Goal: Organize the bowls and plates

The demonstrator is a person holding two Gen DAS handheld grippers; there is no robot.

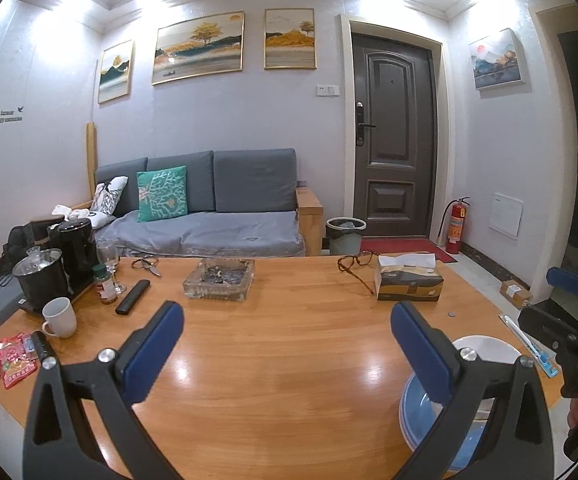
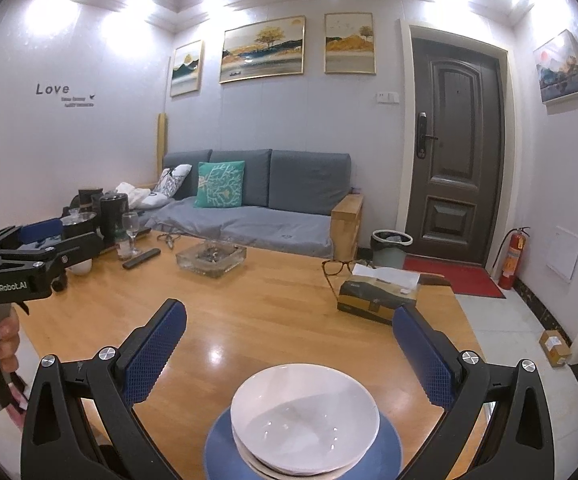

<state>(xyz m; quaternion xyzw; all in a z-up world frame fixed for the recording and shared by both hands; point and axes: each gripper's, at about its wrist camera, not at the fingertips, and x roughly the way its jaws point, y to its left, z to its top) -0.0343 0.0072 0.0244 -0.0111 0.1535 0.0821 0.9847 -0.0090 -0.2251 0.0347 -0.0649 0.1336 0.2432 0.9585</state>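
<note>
A: Starting nearest, what sat under the right gripper?

B: A white bowl, nested in what looked like a second white dish, all resting on a blue plate at the near edge of the table. The gripper hung above it with jaws spread wide, holding nothing.

A: Why stacked like that?

B: Largest at the bottom, bowls on top. I judged that the tidy order the task wanted, so the pile seemed done or close to it.

A: And the left gripper?

B: Also wide apart and empty, over bare wood. The stack showed at its right side, the plate partly hidden behind its right finger, the bowl peeking past.

A: So neither touched the dishes?

B: None that I could see. Both seemed drawn back, perhaps to leave the pile undisturbed.

A: Farther out?

B: A mug and a remote at the left, an ashtray mid-table, a tissue box and glasses to the right. They stood well apart from the stack, so it had room.

A: Beyond the table?

B: A grey sofa and a dark door.
</note>
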